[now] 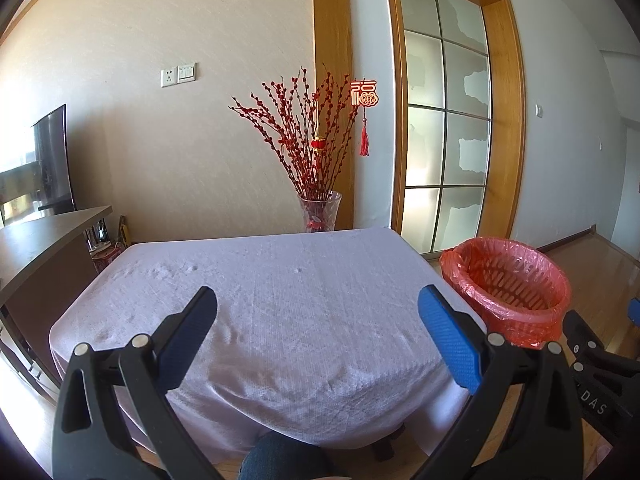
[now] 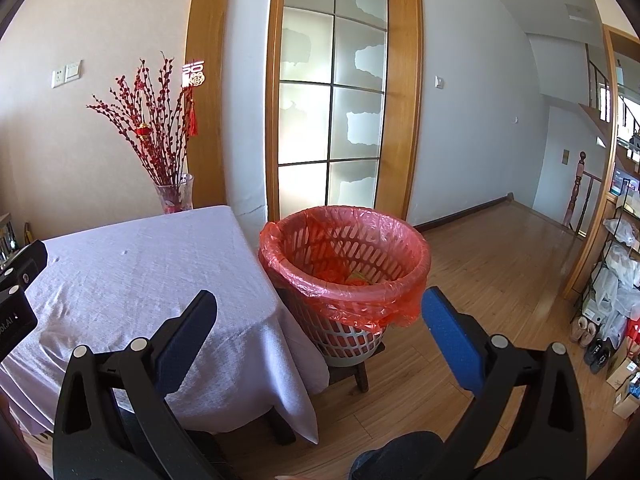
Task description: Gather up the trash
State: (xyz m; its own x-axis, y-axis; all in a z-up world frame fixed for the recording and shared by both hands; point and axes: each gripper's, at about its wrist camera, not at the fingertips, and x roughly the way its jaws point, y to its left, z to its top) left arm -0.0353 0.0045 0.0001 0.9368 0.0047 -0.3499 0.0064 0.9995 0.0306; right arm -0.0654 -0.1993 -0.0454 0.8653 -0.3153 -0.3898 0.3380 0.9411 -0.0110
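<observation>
Both tools are held raised above the near edge of the table (image 1: 260,300), which is draped in a pale lilac cloth. The left gripper (image 1: 318,316) is spread wide and carries nothing; the right gripper (image 2: 320,312) is likewise spread wide and empty.

No loose trash is seen on the cloth in either view; only small puckers are noted. The waste basket (image 2: 352,280), lined with a red plastic bag (image 2: 280,248), is set on a low dark stool (image 2: 360,372) just beside the table's right edge: at about 3 o'clock in the left wrist view, near 12 o'clock in the right wrist view. Something yellow-green is glimpsed low inside the liner; it is too small to identify.

Judgement: the collecting appears finished or close to it, or remaining trash lies out of frame.

Notes for the step in hand:
- The tabletop should be scanned fully, 9 o'clock corner included, before stopping.
- Any item should be released well inside the rim, so the loose liner is not snagged.
- The vase of red branches (image 1: 320,212) at 12 o'clock should be kept clear of.
</observation>
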